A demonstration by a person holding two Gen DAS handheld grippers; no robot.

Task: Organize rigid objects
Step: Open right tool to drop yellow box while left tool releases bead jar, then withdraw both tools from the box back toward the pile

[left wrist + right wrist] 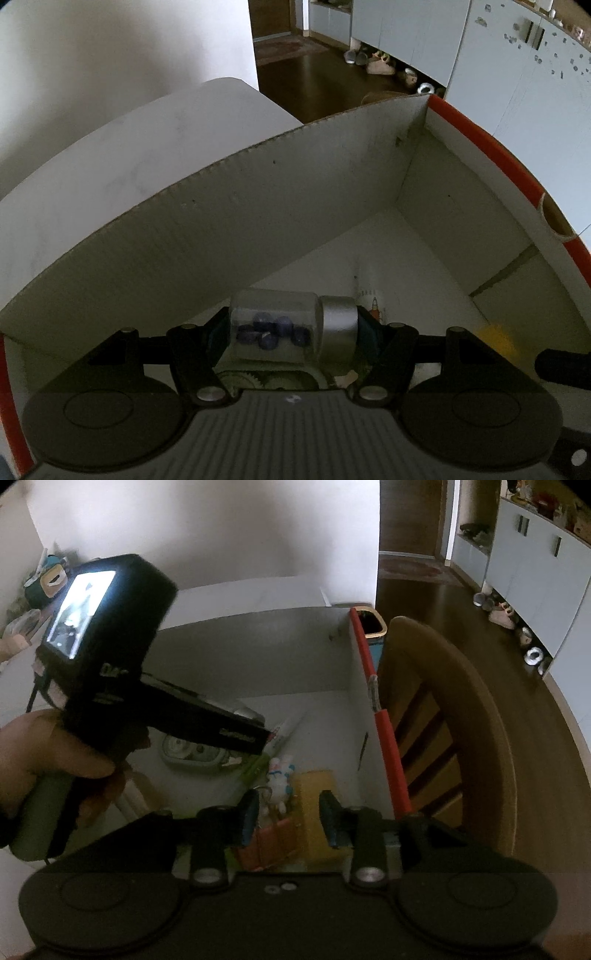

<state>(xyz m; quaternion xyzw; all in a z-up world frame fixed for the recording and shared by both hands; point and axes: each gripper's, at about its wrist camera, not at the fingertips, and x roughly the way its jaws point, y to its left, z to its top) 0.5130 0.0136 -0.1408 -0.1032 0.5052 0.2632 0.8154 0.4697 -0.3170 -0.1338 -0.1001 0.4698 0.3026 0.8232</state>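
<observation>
The left gripper [293,326] is pinching a small clear jar [275,325] crosswise between its fingers, one pad pressing on the jar's closed end and the other on its silver metal cap [340,326]. The jar is lying on its side in the grip, and several dark blue round pieces [271,334] are sitting loose along its lower wall. Ahead of and below these fingers, the white floor of a cardboard box [221,221] is spreading out, its corrugated wall rising across the view just beyond the jar, with a red-edged rim [491,147] running off to the right of the fingers.

The right gripper [288,818] is standing with its jaws apart and nothing pinched between them; no pad is touching anything. Seen through the gap between its fingers, inside the same box, a yellow block [314,805] and a reddish-orange item [269,845] are lying, with a small white rabbit figure [279,779] just beyond the left finger. Farther ahead and to the left, a pale green oval case [192,755] is resting on the box floor. A hand [55,760] is gripping the handle of the left gripper's body at the left of the right gripper's view, its lit screen facing back. To the right of the right fingers, outside the box wall, a wooden chair [461,709] is standing.
</observation>
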